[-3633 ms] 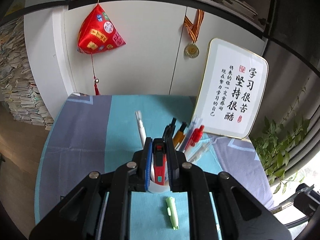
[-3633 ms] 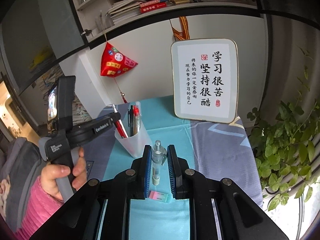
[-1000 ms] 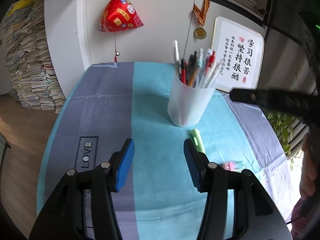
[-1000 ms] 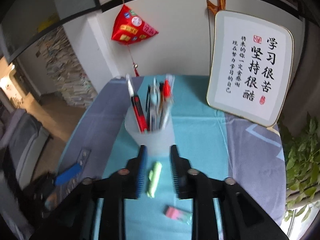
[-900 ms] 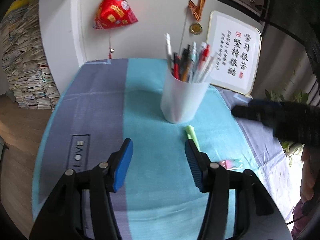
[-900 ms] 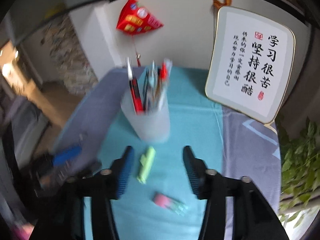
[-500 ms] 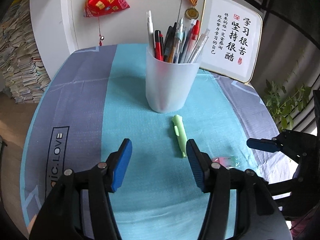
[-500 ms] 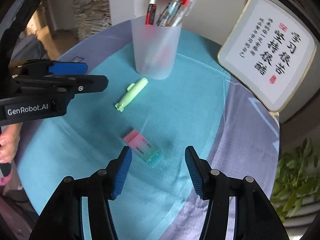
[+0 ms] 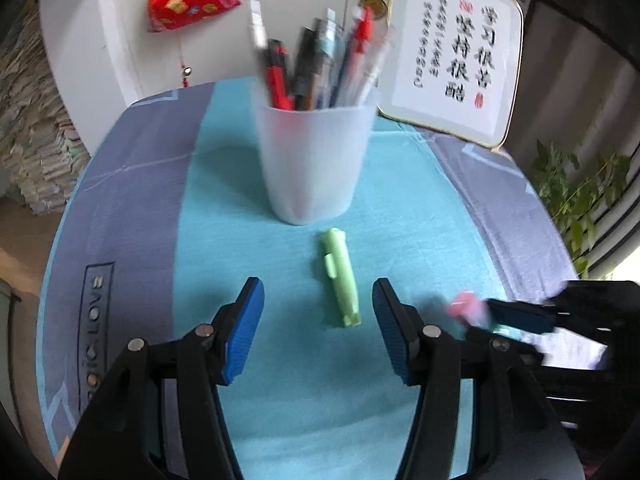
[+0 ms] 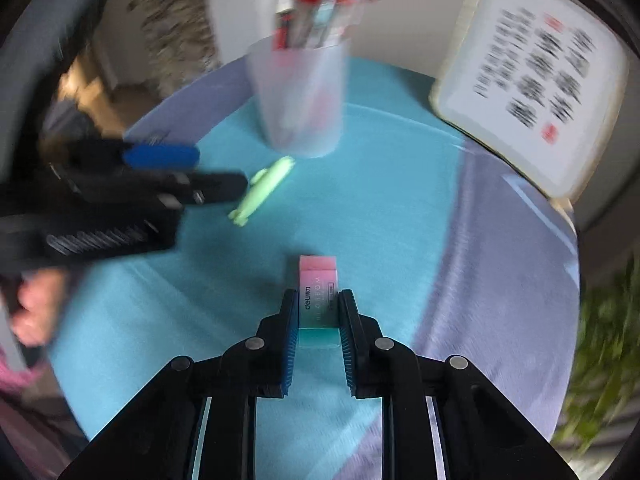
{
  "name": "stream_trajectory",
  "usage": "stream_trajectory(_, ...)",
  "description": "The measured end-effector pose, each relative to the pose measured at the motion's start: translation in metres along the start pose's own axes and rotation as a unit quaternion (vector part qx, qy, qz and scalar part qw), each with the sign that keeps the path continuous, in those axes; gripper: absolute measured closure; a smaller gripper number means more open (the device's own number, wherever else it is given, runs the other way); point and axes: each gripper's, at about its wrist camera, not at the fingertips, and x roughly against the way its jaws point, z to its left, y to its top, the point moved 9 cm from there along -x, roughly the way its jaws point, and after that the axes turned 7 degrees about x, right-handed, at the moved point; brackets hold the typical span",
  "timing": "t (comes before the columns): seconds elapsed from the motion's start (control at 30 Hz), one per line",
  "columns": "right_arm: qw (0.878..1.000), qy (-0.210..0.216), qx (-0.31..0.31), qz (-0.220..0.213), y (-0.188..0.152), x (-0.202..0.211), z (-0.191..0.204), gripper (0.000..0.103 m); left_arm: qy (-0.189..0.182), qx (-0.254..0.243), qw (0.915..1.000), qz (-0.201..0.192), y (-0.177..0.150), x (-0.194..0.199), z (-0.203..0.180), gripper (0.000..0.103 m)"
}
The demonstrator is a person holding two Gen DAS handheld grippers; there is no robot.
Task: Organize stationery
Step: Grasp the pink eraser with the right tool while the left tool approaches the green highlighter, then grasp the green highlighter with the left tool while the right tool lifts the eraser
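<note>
While closing the right tongs [image 10: 319, 312] on the pink and green eraser [image 10: 318, 280] lying flat on the blue counter [image 10: 400, 220], pads at its sides, needed to squeeze softly and lift straight up, left tongs [image 9: 318, 304] half open and empty near the green pen [image 9: 340, 280] by the cup [image 9: 312, 160].

The near end of the pink-and-teal rectangular eraser [image 10: 318, 300] is hidden between black gripper fingers. The black calligraphy on the white framed board [image 10: 532, 80] is smeared (unreadable here), and the pens in the frosted plastic cup [image 10: 300, 96] are blurred together.
</note>
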Motion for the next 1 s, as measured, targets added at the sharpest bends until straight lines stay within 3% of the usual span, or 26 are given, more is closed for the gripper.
stream_trajectory(0.17, 0.997, -0.018, -0.07, -0.014, -0.015, 0.027, -0.021, 0.082, 0.01, -0.005, 0.9997, 0.022, 0.002, -0.027, -0.006, 0.048)
stream_trajectory(0.3, 0.995, -0.027, -0.092, -0.029, -0.016, 0.04, -0.024, 0.082, 0.01, 0.017, 0.9997, 0.015, 0.005, -0.031, 0.0, 0.05)
stream_trajectory(0.37, 0.994, -0.023, -0.106, -0.034, -0.014, 0.042, -0.027, 0.082, 0.016, 0.008, 0.9998, 0.011, 0.005, -0.031, -0.001, 0.063)
stream_trajectory(0.4, 0.993, -0.022, -0.112, -0.04, -0.013, 0.042, -0.027, 0.082, 0.019, 0.002, 0.9998, 0.007, 0.005, -0.03, -0.001, 0.087)
stream_trajectory(0.5, 0.991, -0.022, -0.123, -0.054, -0.006, 0.041, -0.029, 0.082, -0.012, 0.011, 0.9997, 0.016, 0.004, -0.023, -0.004, 0.088)
stream_trajectory(0.87, 0.985, -0.011, -0.145, -0.089, 0.006, 0.056, -0.024, 0.082, -0.043, 0.014, 0.9957, -0.08, 0.039, 0.062, 0.008, 0.088)
stream_trajectory(1.0, 0.983, -0.012, -0.155, -0.098, 0.011, 0.06, -0.024, 0.082, -0.038, 0.011, 0.9932, -0.11, 0.051, 0.08, 0.012, 0.088)
